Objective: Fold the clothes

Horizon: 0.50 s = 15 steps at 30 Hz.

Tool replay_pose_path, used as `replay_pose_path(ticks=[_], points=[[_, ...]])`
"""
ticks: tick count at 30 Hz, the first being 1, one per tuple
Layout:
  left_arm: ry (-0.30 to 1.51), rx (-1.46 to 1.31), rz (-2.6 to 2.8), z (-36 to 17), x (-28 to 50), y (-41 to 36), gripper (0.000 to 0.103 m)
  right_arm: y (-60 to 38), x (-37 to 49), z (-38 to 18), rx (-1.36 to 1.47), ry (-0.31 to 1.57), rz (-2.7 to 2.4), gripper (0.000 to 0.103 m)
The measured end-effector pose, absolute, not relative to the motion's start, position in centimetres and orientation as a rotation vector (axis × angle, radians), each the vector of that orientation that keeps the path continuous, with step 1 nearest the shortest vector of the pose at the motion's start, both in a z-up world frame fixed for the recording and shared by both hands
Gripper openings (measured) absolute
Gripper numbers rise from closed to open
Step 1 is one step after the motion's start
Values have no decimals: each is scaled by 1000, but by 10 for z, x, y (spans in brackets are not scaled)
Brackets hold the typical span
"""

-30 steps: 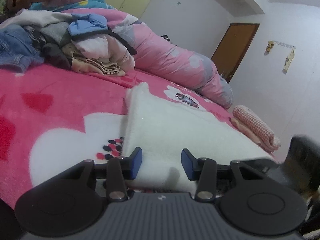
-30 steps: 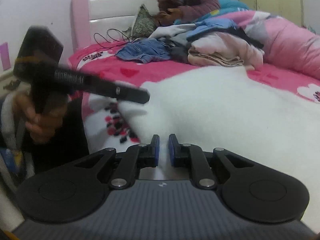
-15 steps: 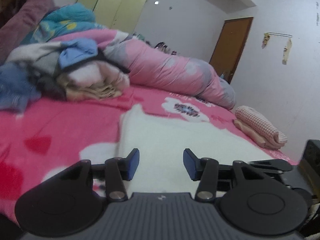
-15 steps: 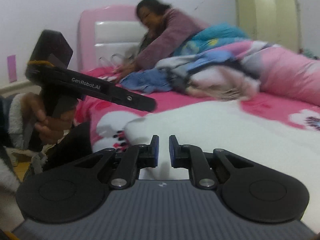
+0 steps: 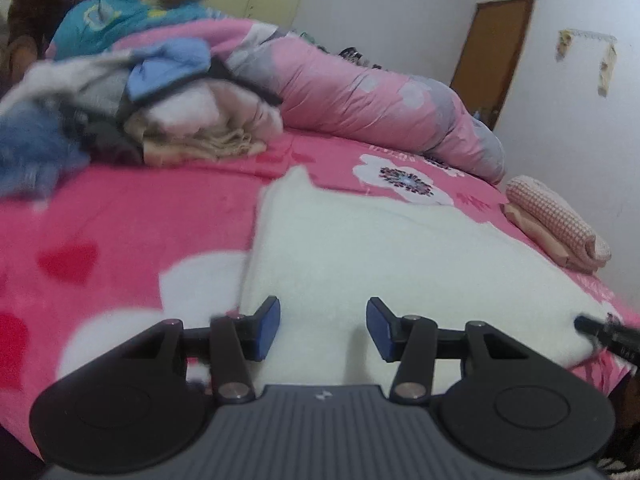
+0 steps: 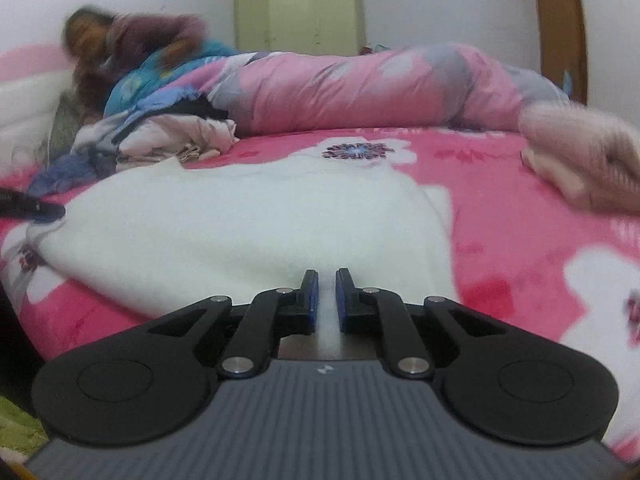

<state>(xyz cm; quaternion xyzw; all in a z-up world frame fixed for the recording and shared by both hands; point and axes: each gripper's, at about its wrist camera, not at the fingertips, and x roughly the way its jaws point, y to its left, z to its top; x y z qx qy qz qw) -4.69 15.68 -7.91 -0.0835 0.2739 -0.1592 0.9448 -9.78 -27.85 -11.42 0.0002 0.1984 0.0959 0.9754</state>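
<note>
While the white fluffy cloth [image 5: 400,256] lies flat on the pink bed [image 5: 132,216] | right gripper [image 6: 327,300] pinches its near edge | left gripper [image 5: 323,322] hangs released over it | step: start fold | next: left grabs edge too

Your left claw [image 5: 323,327] points slightly downward, jaws parted, nothing pinched between the blue pads [image 5: 269,322]. Your right claw [image 6: 327,300] also tilts down, jaws nearly closed, white fabric showing in the gap.
</note>
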Motion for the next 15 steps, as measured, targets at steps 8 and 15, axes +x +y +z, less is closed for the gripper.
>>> replay_pose_path(ticks=[8,15], points=[[556,-130,-360,-71,-14,135,51,-278,-67,-87,-104,369,155,9],[587,-108,-367,-67,4,134,51,-285,-52,-89,-139,504,124,9]])
